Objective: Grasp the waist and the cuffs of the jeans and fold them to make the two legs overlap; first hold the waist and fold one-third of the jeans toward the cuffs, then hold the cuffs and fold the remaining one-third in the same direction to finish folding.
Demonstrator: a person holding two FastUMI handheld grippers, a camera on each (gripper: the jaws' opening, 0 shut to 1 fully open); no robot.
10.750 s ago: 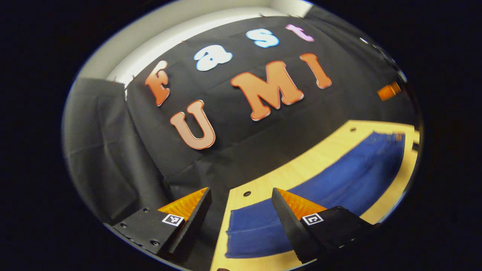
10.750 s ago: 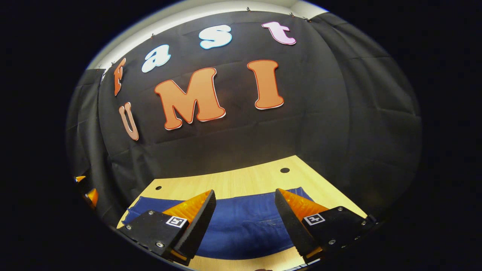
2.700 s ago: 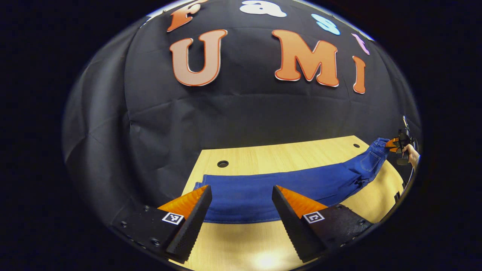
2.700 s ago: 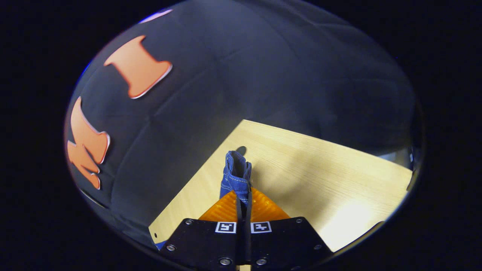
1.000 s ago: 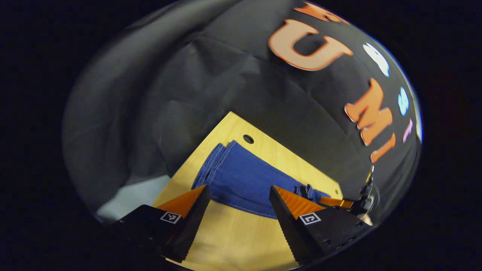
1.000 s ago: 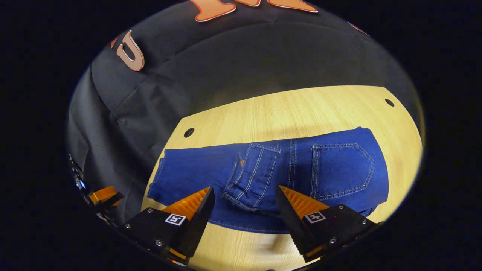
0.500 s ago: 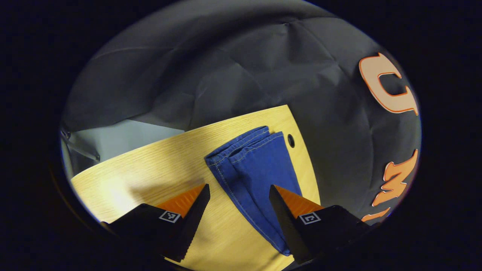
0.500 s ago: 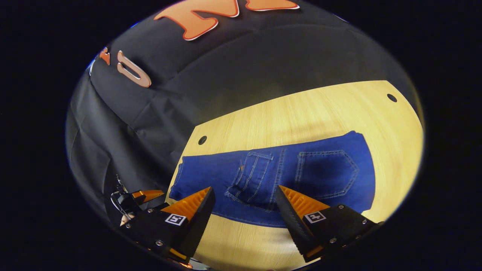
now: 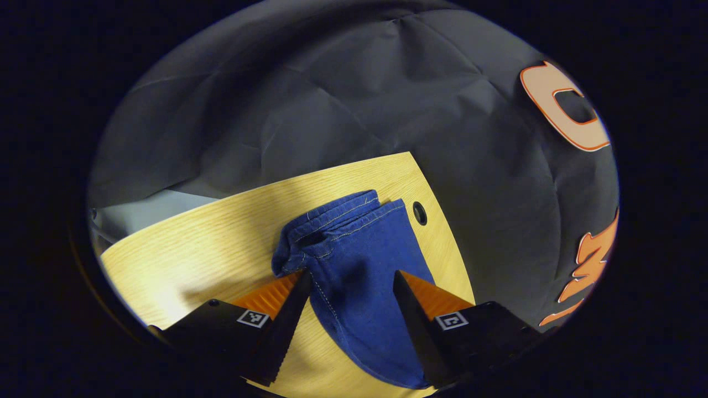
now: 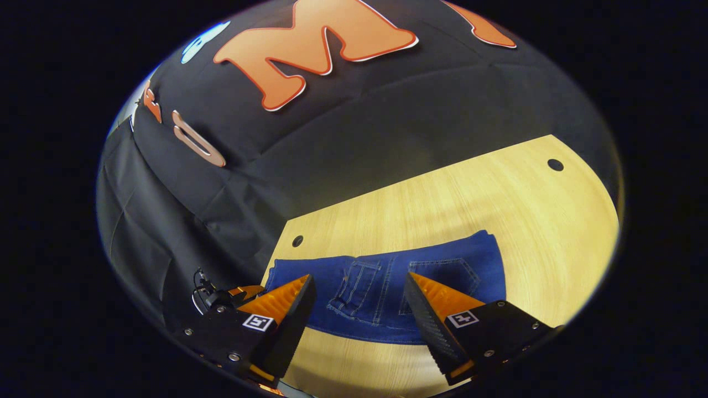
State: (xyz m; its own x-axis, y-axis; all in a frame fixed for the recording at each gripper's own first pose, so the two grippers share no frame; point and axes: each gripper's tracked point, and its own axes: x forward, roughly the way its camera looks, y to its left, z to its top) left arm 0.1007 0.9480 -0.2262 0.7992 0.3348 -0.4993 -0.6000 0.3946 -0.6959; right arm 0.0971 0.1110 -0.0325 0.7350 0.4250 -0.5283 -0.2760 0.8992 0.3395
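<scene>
Both grippers hang over the wooden table (image 10: 442, 199) with their fingers spread apart. Left gripper (image 9: 351, 301) now has the cuff end of the jeans (image 9: 354, 260) lying between its fingers, with neither finger visibly pressing on it; half a second ago the cuffs lay flat and a little farther off, and now the near left edge of the cuff is rucked up into a small bunch just beside the left finger. The cuffs (image 9: 337, 218) sit near the table's far edge, close to a round hole (image 9: 419, 213) in the wood. Right gripper (image 10: 358, 309) has drawn back and up since the frame before: the jeans (image 10: 387, 287) look smaller and lower in its view, and more bare table shows beyond them. There the waist part is folded over the legs, back pockets up, lying flat across the near part of the table. At the lower left of that view, the other gripper's tip shows beside the cuff end.
</scene>
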